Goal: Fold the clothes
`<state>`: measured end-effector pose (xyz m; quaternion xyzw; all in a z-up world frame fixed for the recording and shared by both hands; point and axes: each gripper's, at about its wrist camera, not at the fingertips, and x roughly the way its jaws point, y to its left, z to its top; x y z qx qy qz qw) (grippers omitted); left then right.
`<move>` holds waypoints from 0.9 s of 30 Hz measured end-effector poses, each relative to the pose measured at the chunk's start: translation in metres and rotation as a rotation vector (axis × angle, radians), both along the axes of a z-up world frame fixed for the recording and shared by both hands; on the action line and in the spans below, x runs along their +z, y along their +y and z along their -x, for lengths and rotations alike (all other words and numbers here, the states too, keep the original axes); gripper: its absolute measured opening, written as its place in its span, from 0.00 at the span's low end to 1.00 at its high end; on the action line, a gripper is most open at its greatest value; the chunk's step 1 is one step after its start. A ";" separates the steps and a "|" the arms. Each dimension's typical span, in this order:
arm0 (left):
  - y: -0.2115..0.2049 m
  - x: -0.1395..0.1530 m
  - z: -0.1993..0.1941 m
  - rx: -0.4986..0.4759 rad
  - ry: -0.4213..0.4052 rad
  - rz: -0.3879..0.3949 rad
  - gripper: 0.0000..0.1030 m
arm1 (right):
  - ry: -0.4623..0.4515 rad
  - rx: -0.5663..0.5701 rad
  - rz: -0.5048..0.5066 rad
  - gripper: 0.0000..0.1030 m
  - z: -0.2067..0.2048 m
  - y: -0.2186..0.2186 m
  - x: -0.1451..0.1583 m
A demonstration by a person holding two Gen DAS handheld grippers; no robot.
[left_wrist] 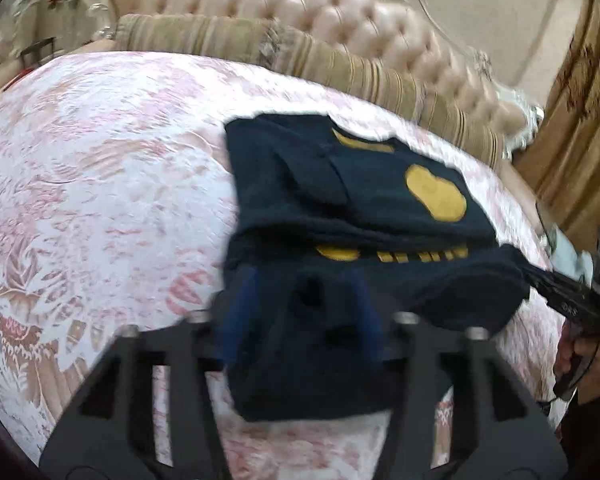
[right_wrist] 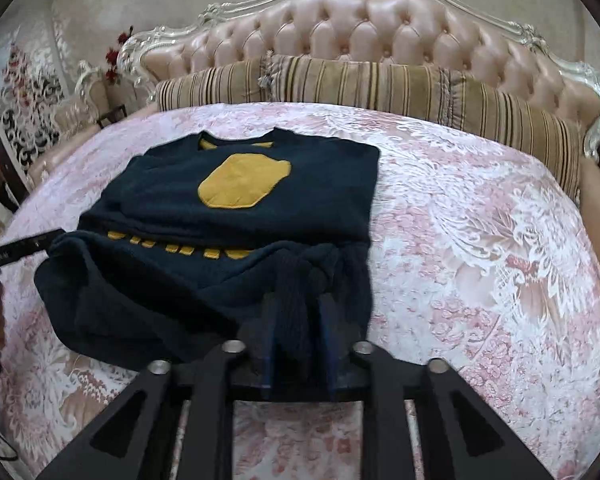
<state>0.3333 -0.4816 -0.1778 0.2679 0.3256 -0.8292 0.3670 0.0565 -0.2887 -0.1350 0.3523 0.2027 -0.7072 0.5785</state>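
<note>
Blue fingers of the left gripper are pinching the near edge of the dark blue sweater and lifting it off the pink bedspread. Past the tongs, the sweater's yellow patch is showing. Off to the right, the other tool is holding the same edge.

Close to the right-wrist camera, the right gripper is squeezing a bunched bit of the sweater between its fingers. Beyond the tongs, the sweater is lying on the bedspread, with striped pillows behind it.
</note>
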 end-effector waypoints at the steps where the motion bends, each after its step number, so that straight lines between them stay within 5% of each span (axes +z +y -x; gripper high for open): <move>1: 0.000 0.003 -0.007 0.009 0.007 0.005 0.55 | -0.004 -0.012 0.015 0.49 0.006 0.005 0.002; 8: 0.012 0.013 -0.047 -0.015 -0.018 0.073 0.55 | 0.155 -0.016 0.085 0.70 0.030 0.055 0.031; 14: 0.023 0.010 -0.044 -0.099 -0.044 0.102 0.55 | 0.212 0.123 0.022 0.70 0.019 0.061 0.015; 22: 0.004 0.012 0.003 -0.344 -0.038 0.146 0.55 | 0.271 0.292 0.000 0.70 -0.017 0.031 0.001; 27: -0.016 0.003 0.031 -0.470 -0.046 0.134 0.45 | 0.262 0.312 -0.013 0.70 -0.013 0.029 -0.006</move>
